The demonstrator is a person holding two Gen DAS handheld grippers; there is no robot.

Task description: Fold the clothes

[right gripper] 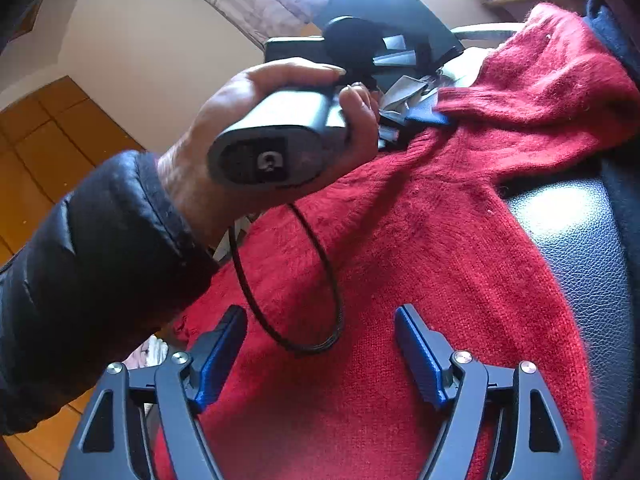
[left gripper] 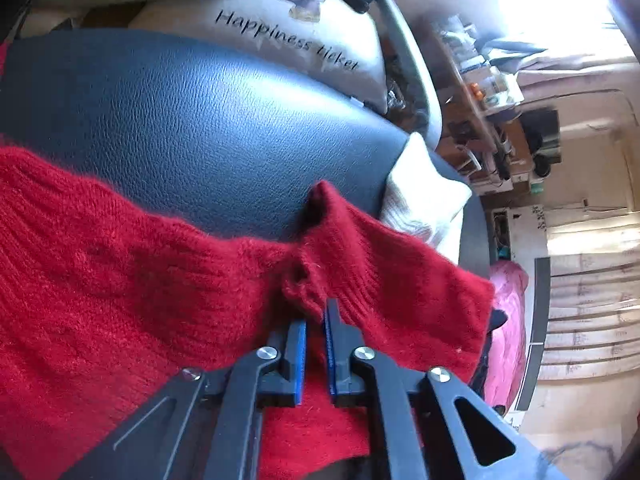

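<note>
The red sweater (right gripper: 420,248) is lying spread over a dark blue leather seat (left gripper: 192,120), its fuzzy knit covering most of the near part of the cushion in both views. In the left wrist view, a sleeve of the sweater (left gripper: 400,276) is bunching up into a small peak just beyond the left gripper (left gripper: 316,320), whose blue-padded jaws are standing nearly together and pinching a fold of the red knit between them. In the right wrist view, the right gripper (right gripper: 320,312) is hovering over the body of the sweater with its jaws standing wide apart and nothing between them. Farther off in that view, the person's left hand (right gripper: 280,120), coming out of a dark puffy sleeve (right gripper: 100,272), is gripping the grey handle of the left tool, and a black cable (right gripper: 312,300) is looping down from it over the knit. A white garment (left gripper: 420,204) is lying at the right edge of the seat, touching the red sleeve. Behind the seat, a beige cushion printed "Happiness ticket" (left gripper: 288,40) is resting at the far side. Far right, cluttered shelves (left gripper: 480,92) are holding small items too blurred to identify.
</note>
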